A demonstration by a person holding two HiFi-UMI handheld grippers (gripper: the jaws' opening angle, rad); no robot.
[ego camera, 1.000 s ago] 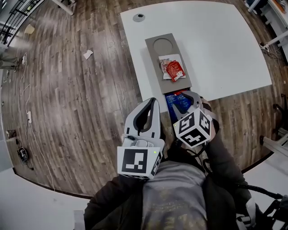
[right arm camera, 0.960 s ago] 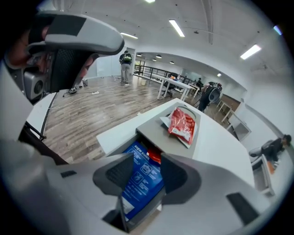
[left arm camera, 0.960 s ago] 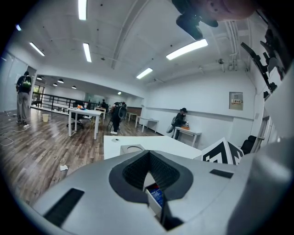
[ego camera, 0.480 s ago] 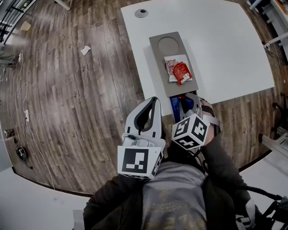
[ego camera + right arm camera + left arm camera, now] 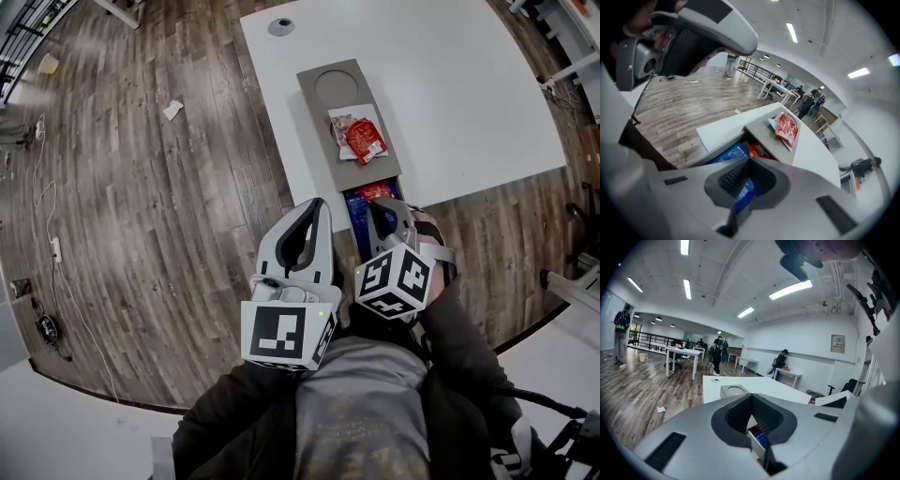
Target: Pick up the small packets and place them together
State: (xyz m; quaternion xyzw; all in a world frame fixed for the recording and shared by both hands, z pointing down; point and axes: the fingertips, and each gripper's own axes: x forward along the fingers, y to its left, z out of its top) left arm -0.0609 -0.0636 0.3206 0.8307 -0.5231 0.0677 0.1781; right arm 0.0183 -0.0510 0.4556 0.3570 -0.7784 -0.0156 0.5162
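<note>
below, white table [image 5: 469, 94], wood floor [image 5: 141, 187]; red packets [image 5: 361, 141] on grey tray [image 5: 370, 174].

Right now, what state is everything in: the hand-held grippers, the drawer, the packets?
Left hand-held gripper: shut, empty.
Right hand-held gripper: jaws just closed, pinching a blue packet.
Drawer: pulled open, packets inside.
Red packets: lying on top of the grey box.
</note>
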